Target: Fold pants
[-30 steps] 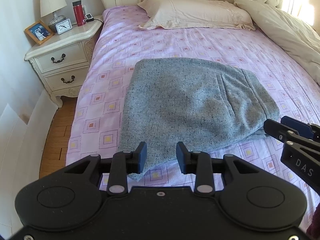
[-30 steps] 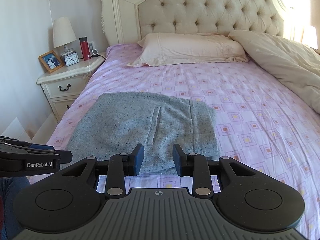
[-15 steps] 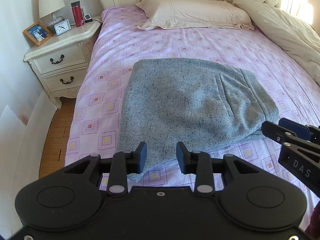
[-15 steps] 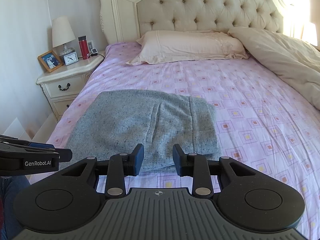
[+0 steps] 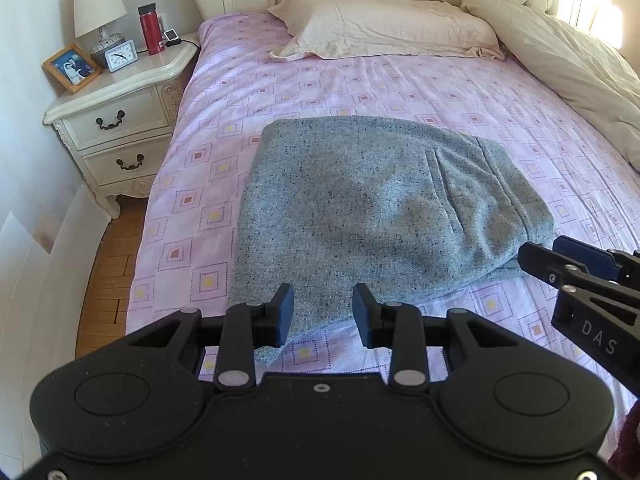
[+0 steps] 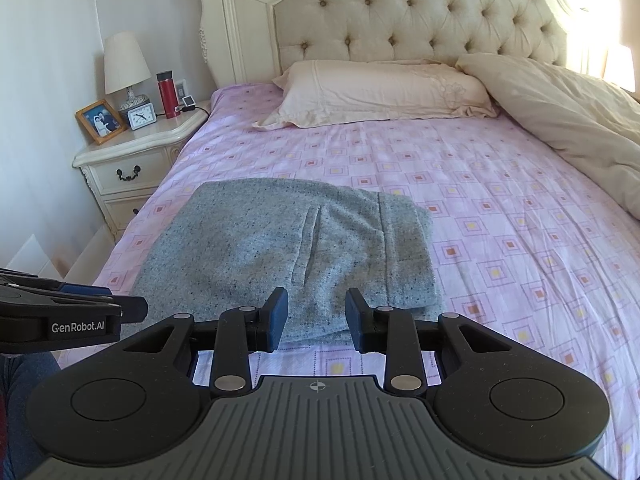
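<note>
Grey speckled pants (image 5: 380, 208) (image 6: 288, 248) lie folded into a thick rectangle on the pink patterned sheet, near the bed's front left. My left gripper (image 5: 323, 316) hovers over the near left corner of the pile, open, nothing between its fingers. Over the near edge of the pile my right gripper (image 6: 316, 314) is held open and empty too. The right gripper's tips (image 5: 556, 258) show at the right edge of the left wrist view, just off the pants' right corner. At the left edge of the right wrist view the left gripper (image 6: 120, 308) reaches in side-on.
A cream pillow (image 6: 380, 92) and a bunched cream duvet (image 6: 560, 120) lie at the head and right of the bed. A nightstand (image 5: 120, 100) with lamp, clock, photo frame and red flask stands left of the bed. Wooden floor (image 5: 108, 264) shows beside it.
</note>
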`<state>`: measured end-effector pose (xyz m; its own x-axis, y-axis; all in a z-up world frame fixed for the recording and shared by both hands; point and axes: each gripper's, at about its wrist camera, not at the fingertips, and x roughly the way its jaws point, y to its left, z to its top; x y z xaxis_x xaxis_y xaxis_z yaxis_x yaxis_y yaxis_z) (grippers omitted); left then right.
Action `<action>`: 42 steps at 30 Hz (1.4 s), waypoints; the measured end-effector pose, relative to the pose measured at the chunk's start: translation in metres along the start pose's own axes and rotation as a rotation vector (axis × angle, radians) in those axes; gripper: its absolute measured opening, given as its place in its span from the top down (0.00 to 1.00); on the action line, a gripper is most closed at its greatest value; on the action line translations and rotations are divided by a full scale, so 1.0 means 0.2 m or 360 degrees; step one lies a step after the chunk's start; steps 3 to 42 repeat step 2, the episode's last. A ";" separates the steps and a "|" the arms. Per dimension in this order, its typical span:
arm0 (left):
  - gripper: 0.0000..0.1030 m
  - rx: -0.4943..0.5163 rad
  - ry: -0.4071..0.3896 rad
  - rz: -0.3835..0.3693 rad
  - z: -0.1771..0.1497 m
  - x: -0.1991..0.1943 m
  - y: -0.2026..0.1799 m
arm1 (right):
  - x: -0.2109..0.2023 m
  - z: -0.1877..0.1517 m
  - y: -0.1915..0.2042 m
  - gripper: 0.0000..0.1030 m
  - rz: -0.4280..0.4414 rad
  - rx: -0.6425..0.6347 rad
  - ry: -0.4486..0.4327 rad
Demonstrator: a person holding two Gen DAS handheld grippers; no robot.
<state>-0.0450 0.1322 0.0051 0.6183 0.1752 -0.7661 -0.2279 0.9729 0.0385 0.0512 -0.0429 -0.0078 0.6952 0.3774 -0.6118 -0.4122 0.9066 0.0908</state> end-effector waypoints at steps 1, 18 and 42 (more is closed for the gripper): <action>0.58 0.0004 -0.0012 0.0007 0.00 0.00 0.00 | 0.00 0.00 0.00 0.70 0.0000 0.0000 0.0000; 0.58 0.0012 -0.0027 0.0018 0.00 -0.01 -0.01 | 0.00 0.00 0.00 0.70 0.0001 -0.0001 0.0000; 0.58 0.0012 -0.0027 0.0018 0.00 -0.01 -0.01 | 0.00 0.00 0.00 0.70 0.0001 -0.0001 0.0000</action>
